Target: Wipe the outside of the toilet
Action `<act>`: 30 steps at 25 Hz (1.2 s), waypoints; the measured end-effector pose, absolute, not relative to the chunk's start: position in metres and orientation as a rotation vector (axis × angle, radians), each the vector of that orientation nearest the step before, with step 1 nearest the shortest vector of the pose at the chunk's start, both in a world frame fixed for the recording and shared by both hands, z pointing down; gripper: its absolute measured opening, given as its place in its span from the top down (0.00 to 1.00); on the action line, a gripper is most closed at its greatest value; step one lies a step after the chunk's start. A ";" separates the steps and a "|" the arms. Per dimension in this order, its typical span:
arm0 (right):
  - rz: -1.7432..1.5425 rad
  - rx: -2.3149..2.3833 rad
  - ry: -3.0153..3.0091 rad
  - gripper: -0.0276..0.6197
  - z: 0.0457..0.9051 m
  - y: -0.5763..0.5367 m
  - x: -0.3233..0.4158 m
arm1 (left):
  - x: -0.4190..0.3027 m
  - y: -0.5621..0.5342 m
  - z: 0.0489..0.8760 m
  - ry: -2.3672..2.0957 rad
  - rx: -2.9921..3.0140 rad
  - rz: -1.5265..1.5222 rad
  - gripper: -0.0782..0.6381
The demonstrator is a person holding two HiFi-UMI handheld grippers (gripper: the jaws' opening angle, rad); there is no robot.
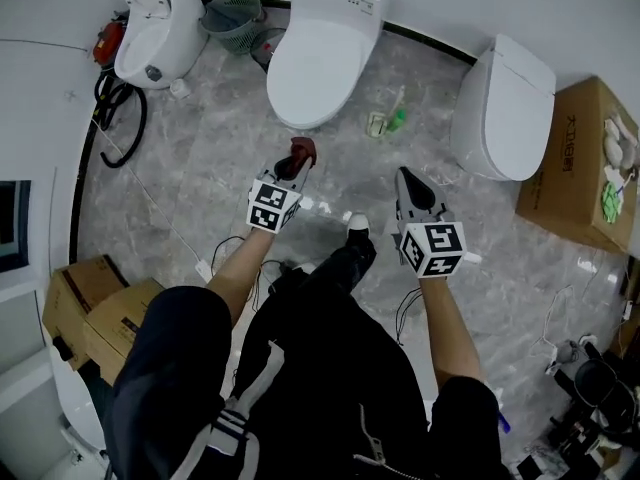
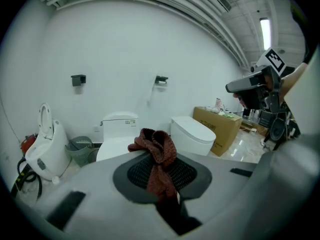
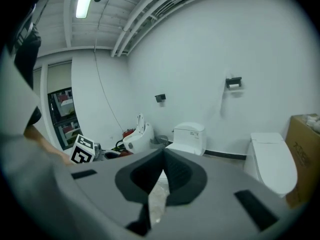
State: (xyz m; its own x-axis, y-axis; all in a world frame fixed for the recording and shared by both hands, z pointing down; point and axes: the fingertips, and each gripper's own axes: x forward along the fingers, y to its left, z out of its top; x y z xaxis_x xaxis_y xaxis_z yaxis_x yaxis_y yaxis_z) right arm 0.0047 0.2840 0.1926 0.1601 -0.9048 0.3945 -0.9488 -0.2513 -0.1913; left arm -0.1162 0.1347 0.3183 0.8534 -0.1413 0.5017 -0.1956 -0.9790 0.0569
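Observation:
Three white toilets stand along the far wall. The middle toilet [image 1: 318,53] [image 2: 117,134] [image 3: 189,136] has its lid down and lies straight ahead of both grippers. My left gripper [image 1: 298,160] [image 2: 156,159] is shut on a dark red knitted cloth [image 1: 302,151] [image 2: 157,149], held in the air a short way before the bowl's front and not touching it. My right gripper [image 1: 405,180] [image 3: 163,154] hangs to the right at about the same height, its jaws shut at the tips with nothing between them.
A toilet with its lid raised [image 1: 160,28] stands at the left, another closed one [image 1: 505,108] at the right. A green wastebasket [image 1: 235,18] sits between left and middle toilets. Small green items [image 1: 390,118] lie on the marble floor. Cardboard boxes [image 1: 580,163] [image 1: 95,313] flank me; cables [image 1: 120,118] trail left.

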 end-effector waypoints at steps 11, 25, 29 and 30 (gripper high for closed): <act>0.696 2.079 -2.018 0.95 0.180 0.222 0.112 | -0.054 0.111 0.303 -0.554 2.803 0.755 0.81; 0.679 1.820 -2.233 0.95 0.234 0.112 0.262 | 0.085 0.076 0.328 -0.817 2.727 0.754 0.81; 0.692 1.696 -2.264 0.95 0.269 0.090 0.313 | 0.138 0.069 0.362 -0.860 2.671 0.782 0.81; 0.694 1.659 -2.272 0.95 0.278 0.086 0.322 | 0.150 0.068 0.371 -0.873 2.644 0.773 0.81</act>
State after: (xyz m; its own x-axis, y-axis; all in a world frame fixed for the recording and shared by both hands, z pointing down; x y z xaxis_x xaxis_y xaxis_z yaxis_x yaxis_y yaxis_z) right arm 0.3221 0.0858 0.2776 -0.3243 -0.8268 0.4596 -0.9425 0.2410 -0.2315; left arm 0.1495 0.0679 0.3708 0.6795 -0.4773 0.5571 -0.6105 -0.7890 0.0687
